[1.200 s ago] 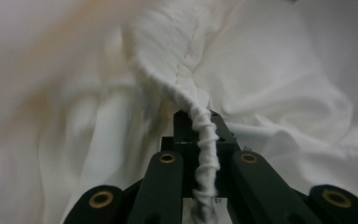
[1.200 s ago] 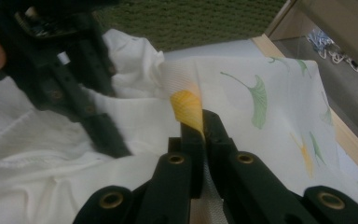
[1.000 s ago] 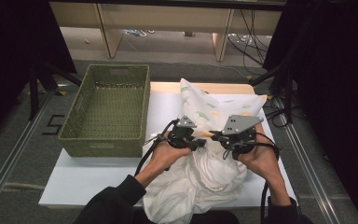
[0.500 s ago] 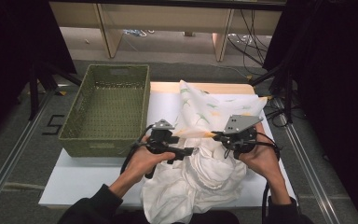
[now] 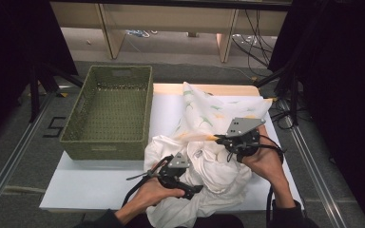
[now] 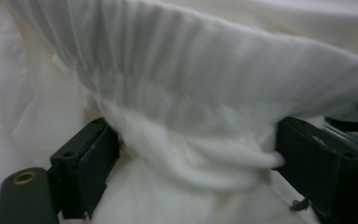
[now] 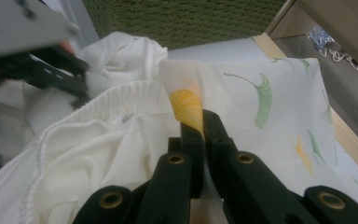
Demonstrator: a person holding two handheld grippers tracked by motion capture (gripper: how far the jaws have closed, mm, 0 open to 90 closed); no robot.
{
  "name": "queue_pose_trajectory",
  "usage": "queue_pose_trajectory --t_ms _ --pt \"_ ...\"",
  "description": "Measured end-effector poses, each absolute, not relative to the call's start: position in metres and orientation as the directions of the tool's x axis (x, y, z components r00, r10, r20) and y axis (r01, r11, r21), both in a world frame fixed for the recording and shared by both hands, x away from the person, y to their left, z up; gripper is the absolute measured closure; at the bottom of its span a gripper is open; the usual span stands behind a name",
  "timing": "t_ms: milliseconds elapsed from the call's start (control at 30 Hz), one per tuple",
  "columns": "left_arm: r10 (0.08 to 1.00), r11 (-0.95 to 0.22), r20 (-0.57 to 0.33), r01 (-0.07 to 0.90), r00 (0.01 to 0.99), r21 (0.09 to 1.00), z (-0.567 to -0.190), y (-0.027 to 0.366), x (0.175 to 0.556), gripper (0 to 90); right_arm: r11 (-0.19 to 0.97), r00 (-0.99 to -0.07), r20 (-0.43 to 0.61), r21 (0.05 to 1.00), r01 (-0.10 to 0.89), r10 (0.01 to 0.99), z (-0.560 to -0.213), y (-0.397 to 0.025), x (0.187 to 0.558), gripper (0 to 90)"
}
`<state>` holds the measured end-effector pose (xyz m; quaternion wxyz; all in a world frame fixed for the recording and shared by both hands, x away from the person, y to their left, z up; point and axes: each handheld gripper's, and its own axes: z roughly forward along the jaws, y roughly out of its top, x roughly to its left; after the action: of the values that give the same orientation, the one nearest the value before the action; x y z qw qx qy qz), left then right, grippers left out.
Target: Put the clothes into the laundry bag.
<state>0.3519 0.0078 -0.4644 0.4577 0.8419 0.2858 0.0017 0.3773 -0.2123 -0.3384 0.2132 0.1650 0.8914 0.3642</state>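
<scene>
Cloth lies heaped on the white table [image 5: 100,183] in front of you: a plain white garment [image 5: 218,173] with a ribbed, gathered edge, and a leaf-printed cloth [image 5: 209,111] spread beyond it toward the far edge. Your right tool [image 5: 217,138] has its jaws pressed shut on a fold of the leaf-printed cloth, right where a yellow leaf [image 7: 186,107] is printed, and holds that fold raised above the white garment. Your left tool [image 5: 190,183] sits low at the near edge of the heap, jaws spread wide, with a bunched roll of the white garment lying between them; neither jaw is clamping it. Just left of the heap, the green woven basket [image 5: 109,149] stands on the table.
</scene>
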Motion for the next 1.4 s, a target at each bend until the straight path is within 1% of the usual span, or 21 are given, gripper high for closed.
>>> queue_pose_trajectory --t_ms 33,67,100,133,167,333,433,567,633,700,800,900,933,1000,1067,1100,1167,1200,1300,1367,1400 --pt "0.455 -0.403 -0.289 0.484 0.842 0.777 -0.466 0.007 0.359 40.2 0.686 -0.855 -0.272 0.717 0.127 0.442 -0.338 -0.212 0.377 89.9" --pt "0.464 -0.364 -0.324 0.511 0.824 0.779 -0.466 0.005 0.362 51.8 0.684 -0.860 -0.267 0.719 0.123 0.435 -0.337 -0.212 0.376 90.0" --pt "0.468 -0.358 -0.304 0.493 0.830 0.793 -0.463 0.004 0.364 62.4 0.683 -0.862 -0.263 0.720 0.123 0.433 -0.336 -0.211 0.375 90.0" --pt "0.472 -0.357 -0.282 0.474 0.835 0.805 -0.459 0.003 0.365 67.8 0.679 -0.858 -0.260 0.723 0.130 0.442 -0.334 -0.211 0.373 90.0" --pt "0.498 -0.360 -0.230 0.440 0.836 0.822 -0.451 0.002 0.366 70.3 0.682 -0.864 -0.267 0.722 0.114 0.427 -0.333 -0.210 0.372 90.0" --pt "0.556 -0.284 -0.217 0.429 0.802 0.858 -0.417 0.004 0.382 72.6 0.686 -0.866 -0.281 0.721 0.094 0.413 -0.327 -0.207 0.366 90.0" --pt "0.585 -0.261 -0.229 0.448 0.778 0.855 -0.423 0.001 0.400 72.4 0.676 -0.862 -0.292 0.732 0.077 0.414 -0.320 -0.208 0.360 90.0" --pt "0.651 -0.218 -0.291 0.540 0.701 0.813 -0.453 0.002 0.421 71.1 0.684 -0.865 -0.287 0.724 0.086 0.412 -0.321 -0.209 0.359 90.0" --pt "0.653 -0.203 -0.307 0.551 0.693 0.810 -0.455 0.003 0.422 70.3 0.692 -0.874 -0.276 0.717 0.090 0.400 -0.326 -0.208 0.361 90.0" --pt "0.631 -0.216 -0.299 0.533 0.715 0.818 -0.451 0.005 0.420 66.1 0.701 -0.882 -0.269 0.707 0.092 0.387 -0.330 -0.205 0.363 90.0" --pt "0.626 -0.232 -0.305 0.546 0.717 0.805 -0.443 0.014 0.411 48.2 0.713 -0.886 -0.263 0.694 0.102 0.382 -0.334 -0.203 0.365 90.0" --pt "0.621 -0.237 -0.281 0.516 0.732 0.823 -0.434 0.033 0.398 29.5 0.705 -0.876 -0.267 0.701 0.109 0.401 -0.334 -0.208 0.367 90.0" --pt "0.630 -0.219 -0.279 0.510 0.725 0.832 -0.430 0.041 0.394 27.3 0.701 -0.874 -0.263 0.703 0.117 0.409 -0.334 -0.209 0.368 90.0" --pt "0.649 -0.209 -0.260 0.496 0.715 0.843 -0.423 0.056 0.391 23.8 0.697 -0.870 -0.261 0.707 0.123 0.418 -0.333 -0.212 0.369 90.0" --pt "0.692 -0.276 -0.155 0.457 0.705 0.845 -0.419 0.067 0.392 20.0 0.696 -0.869 -0.263 0.708 0.120 0.418 -0.333 -0.213 0.370 90.0" --pt "0.704 -0.279 -0.146 0.460 0.695 0.843 -0.420 0.070 0.394 17.9 0.695 -0.869 -0.263 0.708 0.120 0.418 -0.333 -0.213 0.370 90.0" --pt "0.716 -0.281 -0.155 0.485 0.681 0.828 -0.425 0.068 0.398 15.9 0.698 -0.872 -0.261 0.706 0.121 0.415 -0.334 -0.212 0.370 90.0" --pt "0.712 -0.299 -0.136 0.473 0.689 0.829 -0.428 0.063 0.398 16.1 0.697 -0.871 -0.259 0.706 0.123 0.417 -0.334 -0.211 0.370 90.0" --pt "0.703 -0.392 -0.031 0.424 0.711 0.816 -0.436 0.050 0.404 15.7 0.699 -0.873 -0.264 0.706 0.114 0.409 -0.334 -0.211 0.370 90.0" --pt "0.707 -0.428 -0.026 0.456 0.707 0.781 -0.444 0.051 0.416 14.9 0.697 -0.875 -0.258 0.707 0.118 0.410 -0.334 -0.212 0.370 90.0" --pt "0.719 -0.408 -0.064 0.494 0.692 0.768 -0.451 0.049 0.422 14.2 0.697 -0.874 -0.260 0.708 0.117 0.411 -0.334 -0.212 0.370 90.0"
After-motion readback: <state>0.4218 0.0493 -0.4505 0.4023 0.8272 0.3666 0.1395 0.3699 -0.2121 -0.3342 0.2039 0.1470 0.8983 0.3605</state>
